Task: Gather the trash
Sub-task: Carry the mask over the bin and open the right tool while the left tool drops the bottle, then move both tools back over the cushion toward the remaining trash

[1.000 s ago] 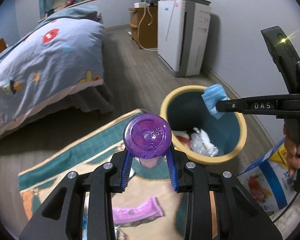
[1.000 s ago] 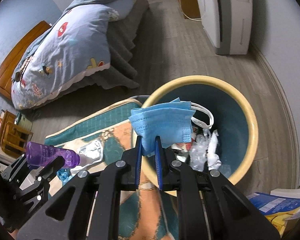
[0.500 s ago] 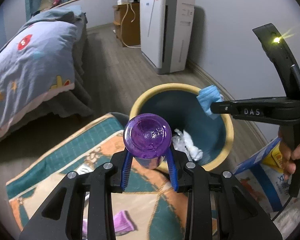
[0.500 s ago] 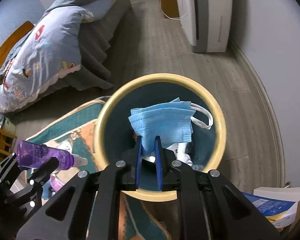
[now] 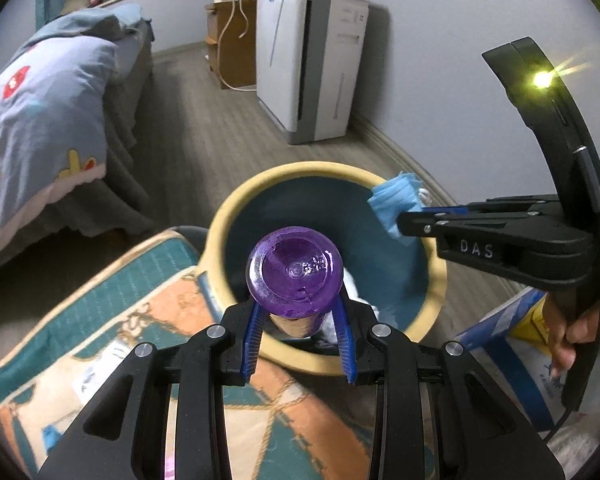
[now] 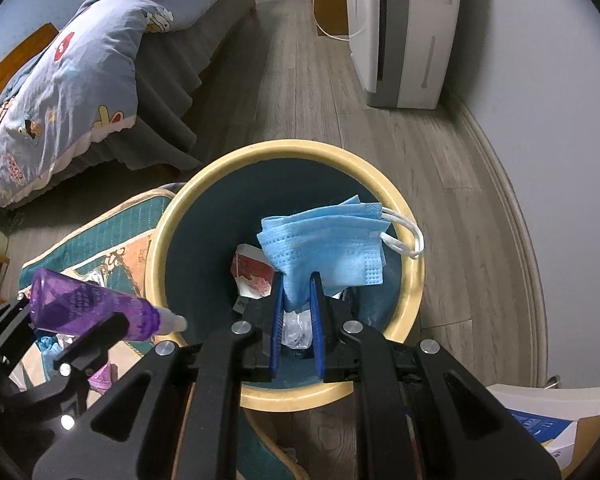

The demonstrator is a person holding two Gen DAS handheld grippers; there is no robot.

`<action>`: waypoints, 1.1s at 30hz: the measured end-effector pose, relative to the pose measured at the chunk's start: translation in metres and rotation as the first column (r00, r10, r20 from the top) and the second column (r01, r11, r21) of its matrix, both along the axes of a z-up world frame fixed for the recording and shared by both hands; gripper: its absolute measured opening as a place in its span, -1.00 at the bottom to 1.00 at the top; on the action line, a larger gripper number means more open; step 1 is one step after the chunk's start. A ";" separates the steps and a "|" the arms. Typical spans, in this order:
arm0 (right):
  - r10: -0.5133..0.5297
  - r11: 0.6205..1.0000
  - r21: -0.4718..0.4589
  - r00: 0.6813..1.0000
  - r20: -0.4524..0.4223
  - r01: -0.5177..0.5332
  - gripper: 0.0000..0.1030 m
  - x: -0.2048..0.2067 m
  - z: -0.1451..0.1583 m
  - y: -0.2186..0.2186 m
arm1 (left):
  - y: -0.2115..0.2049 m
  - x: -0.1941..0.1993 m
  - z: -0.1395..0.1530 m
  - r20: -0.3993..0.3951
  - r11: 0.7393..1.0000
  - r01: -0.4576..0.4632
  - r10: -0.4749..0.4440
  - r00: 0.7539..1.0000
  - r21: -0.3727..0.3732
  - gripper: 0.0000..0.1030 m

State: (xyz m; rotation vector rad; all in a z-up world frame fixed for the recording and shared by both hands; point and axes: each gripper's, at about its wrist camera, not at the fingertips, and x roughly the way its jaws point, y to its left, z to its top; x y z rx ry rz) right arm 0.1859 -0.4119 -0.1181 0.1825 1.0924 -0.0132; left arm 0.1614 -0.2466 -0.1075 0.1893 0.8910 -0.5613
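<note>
Both grippers had come in over the trash bin (image 6: 168, 236) since a second before. Clamped between the left gripper's (image 5: 300, 334) blue fingers (image 5: 252, 338), the purple bottle (image 5: 294, 276) hung over the near rim. Pinched in the right gripper (image 6: 298, 316), the blue face mask (image 6: 328, 244) hung above the bin's open mouth, trash lying below, rim clear all round.

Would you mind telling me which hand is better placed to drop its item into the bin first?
Right. The right gripper holds the blue mask well over the bin opening, while the left gripper's purple bottle only has its nozzle at the rim.
</note>
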 end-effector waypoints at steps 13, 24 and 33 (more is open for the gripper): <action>-0.002 0.991 0.133 0.999 0.039 -0.003 -0.64 0.003 -0.001 0.000 | -0.007 0.016 -0.028 -0.048 1.000 -0.025 0.025 0.999 -0.002 -0.20; -0.040 0.997 0.074 0.996 0.080 0.034 0.24 0.003 0.011 0.001 | 0.012 0.013 -0.019 -0.025 0.997 -0.080 0.080 0.996 0.003 0.51; -0.021 0.999 0.027 0.991 0.133 0.017 0.73 0.000 0.029 0.017 | 0.055 0.000 0.005 0.011 0.987 -0.159 0.159 0.987 0.003 0.77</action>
